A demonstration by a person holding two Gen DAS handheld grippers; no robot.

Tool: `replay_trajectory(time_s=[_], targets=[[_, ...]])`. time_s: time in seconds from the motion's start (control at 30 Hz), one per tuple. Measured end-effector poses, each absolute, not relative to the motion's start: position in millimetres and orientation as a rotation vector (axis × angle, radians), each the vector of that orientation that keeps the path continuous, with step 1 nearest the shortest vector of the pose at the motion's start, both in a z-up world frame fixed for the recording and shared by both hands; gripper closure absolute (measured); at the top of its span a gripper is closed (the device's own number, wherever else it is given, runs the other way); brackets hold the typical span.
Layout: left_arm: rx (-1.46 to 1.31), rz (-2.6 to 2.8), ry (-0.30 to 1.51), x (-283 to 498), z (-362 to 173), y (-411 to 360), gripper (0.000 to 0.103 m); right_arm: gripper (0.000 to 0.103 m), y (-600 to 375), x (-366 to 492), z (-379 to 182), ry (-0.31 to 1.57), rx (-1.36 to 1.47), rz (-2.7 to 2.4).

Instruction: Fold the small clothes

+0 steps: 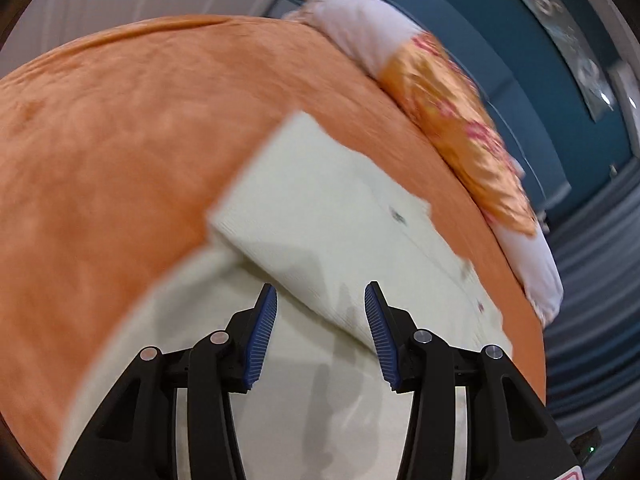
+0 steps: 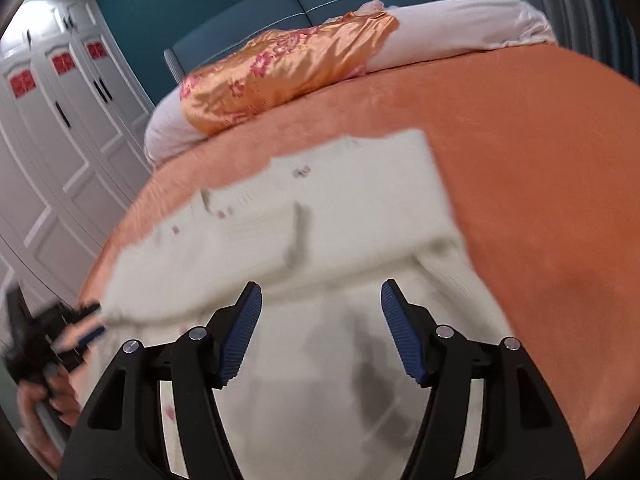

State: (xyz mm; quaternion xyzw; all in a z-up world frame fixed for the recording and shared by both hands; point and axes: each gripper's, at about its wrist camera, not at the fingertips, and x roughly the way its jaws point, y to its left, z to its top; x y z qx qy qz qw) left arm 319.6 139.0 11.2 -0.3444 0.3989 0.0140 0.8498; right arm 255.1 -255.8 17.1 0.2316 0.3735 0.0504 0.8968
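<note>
A cream-white garment (image 1: pixel 320 216) lies on the bed, on an orange blanket (image 1: pixel 120 120), and it is partly folded: one flap lies over the rest of the cloth. The garment has a few small dark and pink marks on it. In the left wrist view, the left gripper (image 1: pixel 320 312) is above the near part of the garment, its blue pads spread apart, and nothing is pinched between them. In the right wrist view, the right gripper (image 2: pixel 320 308) also stands spread over the white cloth, with no cloth pressed between its pads. At the left edge of that view the left gripper shows again, blurred, with a hand (image 2: pixel 40 404) holding its handle, close to the left end of the garment. At the head of the bed lies a white pillow (image 2: pixel 460 24) with an orange flowered cloth (image 2: pixel 280 68) over it. Behind is a dark blue headboard (image 2: pixel 300 0), and white wardrobe doors (image 2: pixel 60 120) stand at the side.
</note>
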Motion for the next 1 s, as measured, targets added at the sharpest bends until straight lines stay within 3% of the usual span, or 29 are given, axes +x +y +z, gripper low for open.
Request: replay_trajectory(time_s=[0.17,0.2,0.23,0.27,0.33,0.47,0.6,0.83,1.0], targets=[[-0.796,0.073,0.877,327.3,-15.9,163.4,0.059,0.045,-224.9,313.2,0.7,0.91,0.463,0.142],[-0.785,0.073,0.869,330.2,-17.3,161.7,0.061,0.053,-216.0,320.8,-3.7,0.941,0.441,0.167],[-0.757,0.077,0.866,329.5,-16.1,161.6,0.067,0.074,-205.8,330.2,-5.2,0.972,0.393,0.174],[-0.726,0.082,0.863,328.5,-14.7,160.8,0.076,0.083,-200.6,334.5,-1.0,0.964,0.359,0.176],[-0.663,0.074,0.829,327.4,-5.9,158.0,0.094,0.087,-197.4,326.0,35.3,0.815,0.37,0.243],[-0.581,0.062,0.817,333.6,-5.1,150.5,0.091,0.096,-221.0,297.0,80.1,0.579,0.395,0.243],[-0.483,0.1,0.819,335.7,-29.5,138.3,0.086,0.103,-247.3,342.7,-30.8,0.999,0.389,0.08],[-0.495,0.089,0.777,329.8,-33.8,141.3,0.086,0.101,-241.3,305.8,22.5,0.787,0.518,0.113],[-0.506,0.079,0.763,326.0,-34.9,142.5,0.086,0.1,-91.5,334.4,52.6,0.844,0.266,0.44]])
